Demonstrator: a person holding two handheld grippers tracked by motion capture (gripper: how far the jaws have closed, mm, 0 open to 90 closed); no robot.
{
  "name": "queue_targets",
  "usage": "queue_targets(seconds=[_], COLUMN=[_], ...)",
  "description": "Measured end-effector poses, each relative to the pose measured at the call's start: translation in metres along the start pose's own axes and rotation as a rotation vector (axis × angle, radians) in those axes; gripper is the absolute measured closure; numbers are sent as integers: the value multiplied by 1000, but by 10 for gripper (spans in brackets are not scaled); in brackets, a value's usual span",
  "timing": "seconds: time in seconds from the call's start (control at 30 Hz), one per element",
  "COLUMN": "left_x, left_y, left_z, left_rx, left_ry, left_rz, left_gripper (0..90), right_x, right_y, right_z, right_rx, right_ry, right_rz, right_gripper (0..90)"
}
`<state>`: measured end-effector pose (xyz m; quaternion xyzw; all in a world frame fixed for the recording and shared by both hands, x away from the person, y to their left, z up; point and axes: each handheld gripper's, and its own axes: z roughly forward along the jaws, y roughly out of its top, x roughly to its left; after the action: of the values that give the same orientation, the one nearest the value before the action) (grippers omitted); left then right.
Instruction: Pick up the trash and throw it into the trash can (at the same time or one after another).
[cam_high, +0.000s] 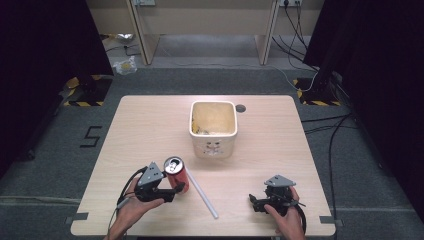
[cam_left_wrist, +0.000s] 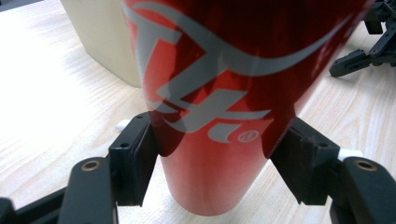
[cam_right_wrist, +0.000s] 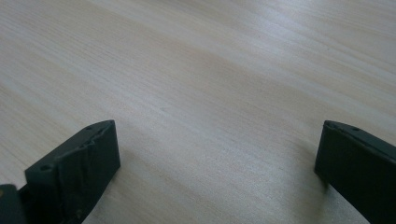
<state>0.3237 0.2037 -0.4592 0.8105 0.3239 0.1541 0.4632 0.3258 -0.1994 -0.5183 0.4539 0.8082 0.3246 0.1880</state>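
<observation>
Top and base of the red drink can (cam_left_wrist: 215, 107) cut off by the left gripper view's edges; brand lettering only partly readable. White stick (cam_left_wrist: 350, 153) mostly hidden behind can and left tongs (cam_left_wrist: 212, 161). Contents of the cream square container (cam_high: 213, 128) too small to identify. Printed marks on its front unreadable. Right tongs (cam_right_wrist: 217, 163) cropped at bottom.

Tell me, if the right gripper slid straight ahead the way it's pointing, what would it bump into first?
Probably nothing soon. The right gripper is open, and between its fingers lies bare table as far as its own view reaches. From the high view it seems aimed left, toward the white stick, but depth is unclear.
</observation>
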Motion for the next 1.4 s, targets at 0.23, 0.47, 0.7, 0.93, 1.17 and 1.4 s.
queue_targets(seconds=[0.23, 0.47, 0.7, 0.93, 1.17, 1.4], left_x=[5, 9, 16, 24, 28, 29], left_y=[9, 21, 30, 37, 49, 58], left_z=[-3, -5, -8, -11, -11, -10], left_rx=[-7, -11, -23, -36, -48, -45], left_ry=[-4, -12, -4, -15, -19, -23], left_rz=[-5, -5, -7, -23, -26, -12], left_gripper=[338, 338, 338, 338, 338, 338], right_x=[0, 0, 0, 0, 0, 0], right_y=[0, 0, 0, 0, 0, 0], right_z=[0, 0, 0, 0, 0, 0], right_rx=[0, 0, 0, 0, 0, 0], right_ry=[0, 0, 0, 0, 0, 0], right_rz=[0, 0, 0, 0, 0, 1], right_gripper=[2, 2, 2, 2, 2, 2])
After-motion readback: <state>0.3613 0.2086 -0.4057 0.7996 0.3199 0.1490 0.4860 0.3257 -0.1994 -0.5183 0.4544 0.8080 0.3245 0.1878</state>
